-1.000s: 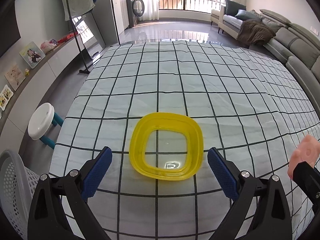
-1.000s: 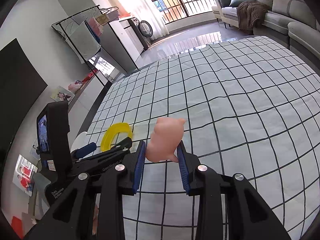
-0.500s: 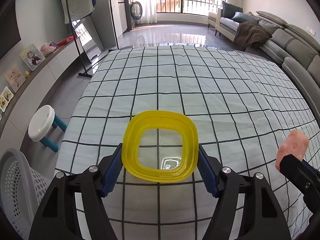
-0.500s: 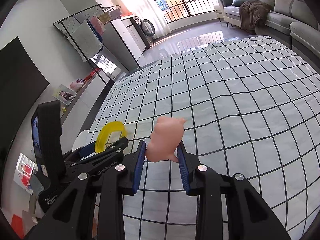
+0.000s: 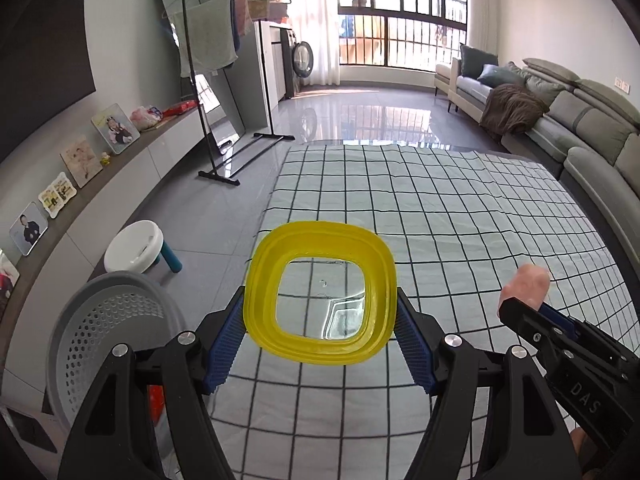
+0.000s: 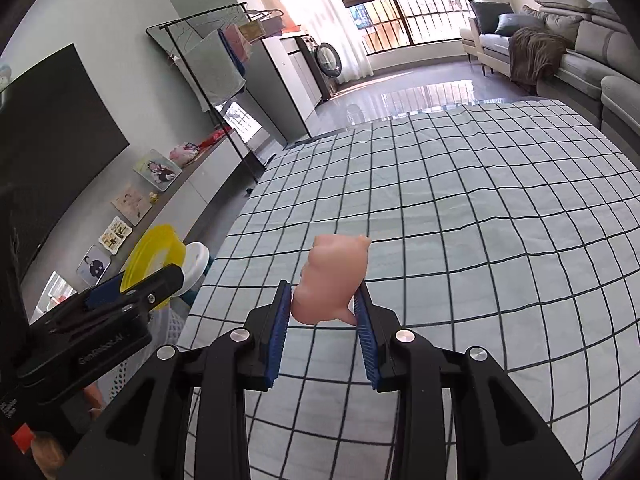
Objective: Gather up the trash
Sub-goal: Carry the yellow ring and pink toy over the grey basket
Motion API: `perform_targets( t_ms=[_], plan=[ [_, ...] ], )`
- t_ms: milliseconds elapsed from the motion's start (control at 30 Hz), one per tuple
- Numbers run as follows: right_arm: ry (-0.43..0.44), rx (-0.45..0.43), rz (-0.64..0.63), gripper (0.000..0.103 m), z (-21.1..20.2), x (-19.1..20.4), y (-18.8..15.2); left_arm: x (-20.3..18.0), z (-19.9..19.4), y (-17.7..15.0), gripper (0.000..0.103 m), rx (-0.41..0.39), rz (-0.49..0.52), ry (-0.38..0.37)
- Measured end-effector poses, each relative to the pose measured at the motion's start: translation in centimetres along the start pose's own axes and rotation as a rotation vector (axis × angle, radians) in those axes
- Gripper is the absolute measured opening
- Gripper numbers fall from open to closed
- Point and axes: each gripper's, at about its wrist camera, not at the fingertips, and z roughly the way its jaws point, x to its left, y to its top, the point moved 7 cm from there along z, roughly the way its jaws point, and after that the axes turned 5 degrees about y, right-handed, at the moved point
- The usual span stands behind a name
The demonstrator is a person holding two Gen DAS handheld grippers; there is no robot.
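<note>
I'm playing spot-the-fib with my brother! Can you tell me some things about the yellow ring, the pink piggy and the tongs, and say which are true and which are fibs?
1. The left tongs squeeze the yellow ring. True.
2. The yellow ring lies flat on the checked cloth. False: it is lifted off it, between the tongs.
3. The right tongs hold the pink piggy. True.
4. The grey holey basket sits on the sofa. False: it is down at the left, near the white stool.
5. The right tongs are empty. False: they pinch the piggy.
</note>
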Motion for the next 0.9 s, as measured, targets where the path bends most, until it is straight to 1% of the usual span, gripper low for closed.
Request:
perform_targets(
  t_ms=[100, 233, 433, 567, 633, 733, 900],
  plan=[
    [0.044, 0.012, -0.013, 0.031, -0.4, 2.0, -0.7, 2.4, -2.4, -0.7, 0.068, -0.013, -0.013, 0.034],
    [0.078, 0.021, -0.071, 0.031, -0.4, 5.6, -1.2, 5.8, -5.2, -1.6, 0.068, -0.035, -0.034, 0.085],
    [0.16, 0.035, -0.179, 0.031, 0.3, 12.4, -1.4, 11.2, -7.1, -3.0, 0.068, -0.036, -0.098, 0.132],
    [0.218, 0.035, -0.239, 0.031, 1.5, 16.9, -0.9, 14.8, -7.3, -3.8, 0.068, -0.036, -0.117, 0.167],
    [0.233, 0.044, -0.279, 0.031, 2.5, 19.1, -0.7, 16.7, -7.1, -4.3, 0.068, -0.038, -0.128, 0.187],
    [0.263, 0.07, -0.323, 0.031, 4.7, 22.3, -0.8, 20.2, -6.5, -4.9, 0.068, -0.037, -0.169, 0.222],
    [0.309, 0.122, -0.362, 0.031, 9.0, 26.7, -1.4, 24.8, -4.9, -5.5, 0.068, -0.058, -0.207, 0.31]
  ],
)
